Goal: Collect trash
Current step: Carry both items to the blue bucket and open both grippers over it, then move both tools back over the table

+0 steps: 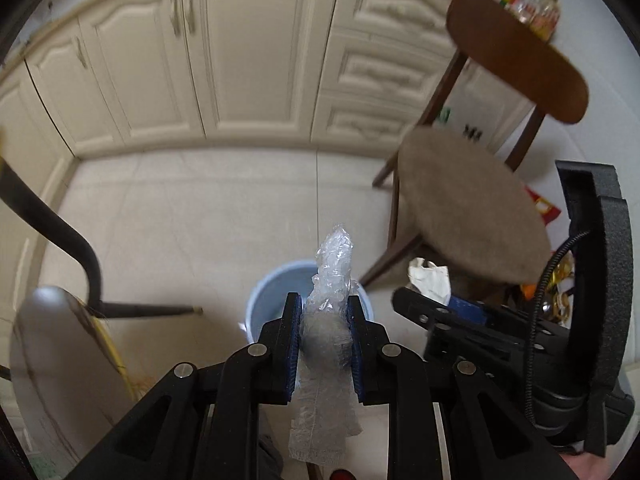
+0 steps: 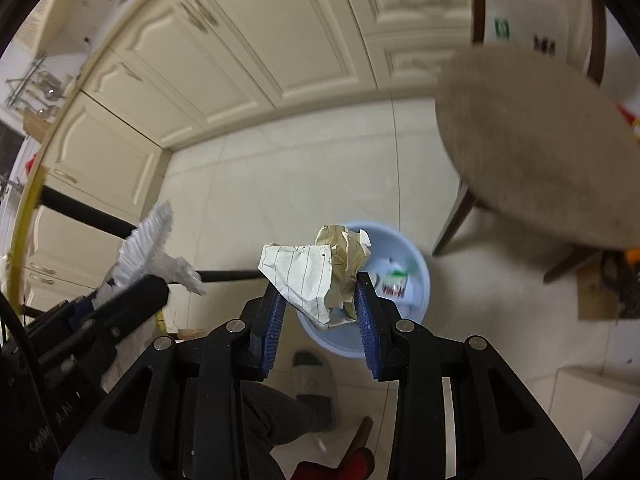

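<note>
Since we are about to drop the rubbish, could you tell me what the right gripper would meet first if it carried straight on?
Probably the round pale blue plastic bin: the right gripper, shut on crumpled lined paper, points down towards its opening.

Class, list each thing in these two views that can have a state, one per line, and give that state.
Left gripper: shut on plastic wrap.
Right gripper: shut on crumpled paper.
Bin: upright, open, some trash inside.
Cabinet doors: closed.
Chair: upright, seat bare.
</note>
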### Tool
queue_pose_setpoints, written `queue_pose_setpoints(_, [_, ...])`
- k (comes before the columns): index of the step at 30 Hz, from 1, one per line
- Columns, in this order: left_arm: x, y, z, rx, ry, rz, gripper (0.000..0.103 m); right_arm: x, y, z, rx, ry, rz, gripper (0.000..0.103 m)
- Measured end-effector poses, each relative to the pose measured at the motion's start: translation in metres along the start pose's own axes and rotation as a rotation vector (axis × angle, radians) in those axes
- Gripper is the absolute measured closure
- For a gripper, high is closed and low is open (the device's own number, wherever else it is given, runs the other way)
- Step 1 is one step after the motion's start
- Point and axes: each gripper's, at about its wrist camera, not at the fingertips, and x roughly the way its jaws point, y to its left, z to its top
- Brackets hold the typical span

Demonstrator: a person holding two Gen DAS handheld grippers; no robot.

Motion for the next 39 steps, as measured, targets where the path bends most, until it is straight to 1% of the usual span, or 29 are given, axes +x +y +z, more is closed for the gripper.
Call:
queue_pose_setpoints(3, [0.021, -0.003, 0.017, -0.002, 0.04, 0.011, 0.082, 0.022, -0.008, 0.001, 0.027, 0.042, 0.009, 0.071])
queue_pose_setpoints(5, [0.031, -0.006, 0.036, 0.0, 0.065, 0.014, 0.076, 0.033, -0.013, -0.001, 0.042, 0.063, 0.013, 0.07])
queue_pose_setpoints(6, [0.039, -0.011, 0.044, 0.0, 0.072, 0.018, 0.072, 0.039, -0.015, -0.001, 0.048, 0.071, 0.017, 0.067])
queue_pose_setpoints(7, [0.043, -0.009, 0.048, -0.003, 0.078, 0.021, 0.066, 0.041, -0.016, -0.001, 0.055, 0.077, 0.022, 0.064])
queue_pose_setpoints(8, [0.046, -0.009, 0.052, -0.014, 0.082, 0.02, 0.063, 0.044, -0.019, -0.001, 0.067, 0.079, 0.027, 0.063])
queue_pose_setpoints(9, [0.046, -0.003, 0.051, -0.022, 0.081, 0.02, 0.054, 0.045, -0.022, -0.002, 0.086, 0.073, 0.027, 0.05])
queue_pose_setpoints(10, [0.048, -0.002, 0.054, -0.035, 0.074, 0.029, 0.043, 0.045, -0.025, -0.001, 0.1, 0.07, 0.024, 0.031])
queue_pose_setpoints(11, [0.05, 0.001, 0.055, -0.044, 0.066, 0.029, 0.036, 0.045, -0.028, -0.001, 0.114, 0.067, 0.014, 0.026])
queue_pose_setpoints(12, [0.05, 0.002, 0.053, -0.051, 0.057, 0.033, 0.029, 0.045, -0.033, -0.002, 0.126, 0.064, 0.003, 0.019])
queue_pose_setpoints(13, [0.046, 0.003, 0.049, -0.053, 0.05, 0.036, 0.025, 0.045, -0.036, -0.001, 0.136, 0.064, 0.01, 0.011])
queue_pose_setpoints(14, [0.047, 0.001, 0.052, -0.053, 0.044, 0.039, 0.023, 0.044, -0.039, -0.002, 0.152, 0.063, 0.01, 0.007])
queue_pose_setpoints(15, [0.043, 0.001, 0.049, -0.051, 0.04, 0.041, 0.021, 0.043, -0.042, -0.002, 0.159, 0.061, 0.0, 0.0])
queue_pose_setpoints(16, [0.036, 0.002, 0.042, -0.047, 0.038, 0.042, 0.021, 0.041, -0.045, -0.003, 0.169, 0.055, -0.017, 0.0])
queue_pose_setpoints(20, [0.022, -0.005, 0.031, -0.026, 0.028, 0.059, 0.021, 0.037, -0.052, -0.004, 0.206, 0.064, -0.026, 0.0])
queue_pose_setpoints(22, [0.012, -0.008, 0.024, -0.018, 0.025, 0.054, 0.021, 0.031, -0.053, -0.005, 0.22, 0.063, -0.033, 0.0])
queue_pose_setpoints(25, [-0.008, -0.016, 0.017, 0.008, 0.023, 0.025, 0.021, 0.018, -0.054, -0.004, 0.236, 0.054, -0.022, 0.0])
queue_pose_setpoints(27, [-0.029, -0.018, 0.014, 0.026, -0.003, 0.015, 0.021, 0.005, -0.052, -0.002, 0.235, 0.035, -0.02, 0.0])
queue_pose_setpoints(30, [-0.064, -0.012, 0.006, 0.012, -0.038, -0.017, 0.021, -0.02, -0.043, 0.004, 0.226, -0.005, -0.012, 0.0])
queue_pose_setpoints(33, [-0.105, -0.002, -0.007, -0.009, -0.109, -0.014, 0.021, -0.048, -0.026, 0.009, 0.197, -0.056, 0.006, 0.0])
queue_pose_setpoints(34, [-0.122, 0.004, -0.014, -0.019, -0.145, -0.008, 0.021, -0.061, -0.017, 0.01, 0.18, -0.081, 0.016, 0.0])
queue_pose_setpoints(36, [-0.152, 0.013, -0.028, -0.036, -0.209, 0.017, 0.021, -0.087, 0.005, 0.011, 0.14, -0.131, 0.037, 0.0])
queue_pose_setpoints(39, [-0.203, 0.036, -0.06, -0.081, -0.317, 0.082, 0.021, -0.121, 0.04, 0.008, 0.073, -0.192, 0.067, 0.0])
